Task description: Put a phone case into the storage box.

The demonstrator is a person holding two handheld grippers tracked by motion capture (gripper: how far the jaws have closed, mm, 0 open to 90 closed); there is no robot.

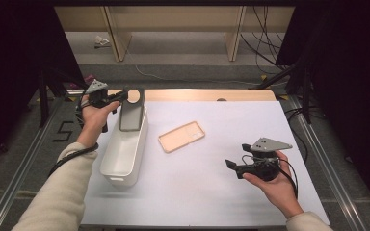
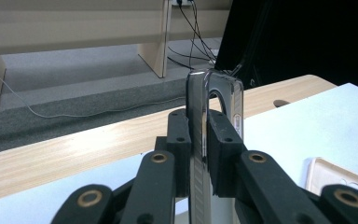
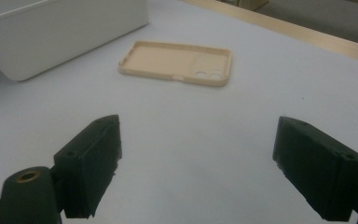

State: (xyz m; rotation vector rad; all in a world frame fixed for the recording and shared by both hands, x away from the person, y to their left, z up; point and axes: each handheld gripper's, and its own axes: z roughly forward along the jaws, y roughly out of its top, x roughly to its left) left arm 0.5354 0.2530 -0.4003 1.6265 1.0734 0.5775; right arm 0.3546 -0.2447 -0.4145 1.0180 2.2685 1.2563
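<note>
My left gripper (image 1: 124, 95) is shut on the top edge of a grey phone case (image 1: 132, 110), which hangs upright over the far end of a white bin (image 1: 111, 166). In the left gripper view the grey case (image 2: 203, 126) stands edge-on, pinched between the two black pads. A beige phone case (image 1: 181, 136) lies open side up on the white mat, right of the bin. My right gripper (image 1: 232, 167) is open above the mat, near the front right, pointing left toward the beige case (image 3: 179, 62). Nothing sits between its pads (image 3: 95, 158).
The white mat (image 1: 212, 192) covers most of a wooden table (image 1: 197, 95), whose bare strip shows along the far edge. The white bin (image 3: 51, 32) stands at the mat's left side. Beyond the table are wooden furniture legs and cables on the floor.
</note>
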